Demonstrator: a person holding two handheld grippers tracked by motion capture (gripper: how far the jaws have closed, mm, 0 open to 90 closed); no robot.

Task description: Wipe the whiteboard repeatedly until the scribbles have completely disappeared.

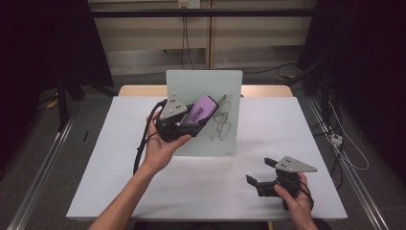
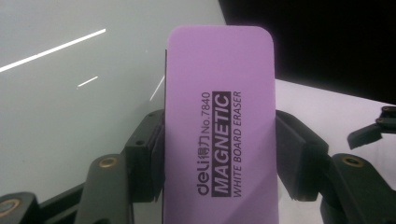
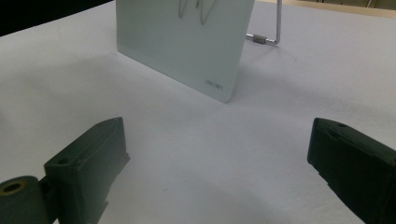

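Up at the middle of the table [image 1: 119,158], a small glass whiteboard [image 1: 201,81] stands tilted back on a wire stand [image 3: 273,28], its lower edge resting on the white tabletop. Black scribbles [image 1: 221,117] mark the right part of its face. The left tongs [image 1: 191,120] are raised in front of the board, held in the person's left hand [image 1: 160,148], and their jaws are clamped on the long sides of a purple whiteboard eraser [image 1: 200,110]. In the left gripper view the eraser [image 2: 219,135] stands upright between the two black jaw pads, its printed back reading "deli No.7840 MAGNETIC WHITE BOARD ERASER", with the pale board surface [image 2: 70,93] just behind it at left. From above, the eraser sits just to the left of the scribbles; whether its felt side touches the glass cannot be told.

The right tongs [image 1: 261,172] rest low over the near right part of the table, in the person's right hand [image 1: 292,194], well apart from the board. Their jaws stand wide apart with nothing between them, pointing toward the board's lower corner [image 3: 224,88], where a small "deli" logo shows.
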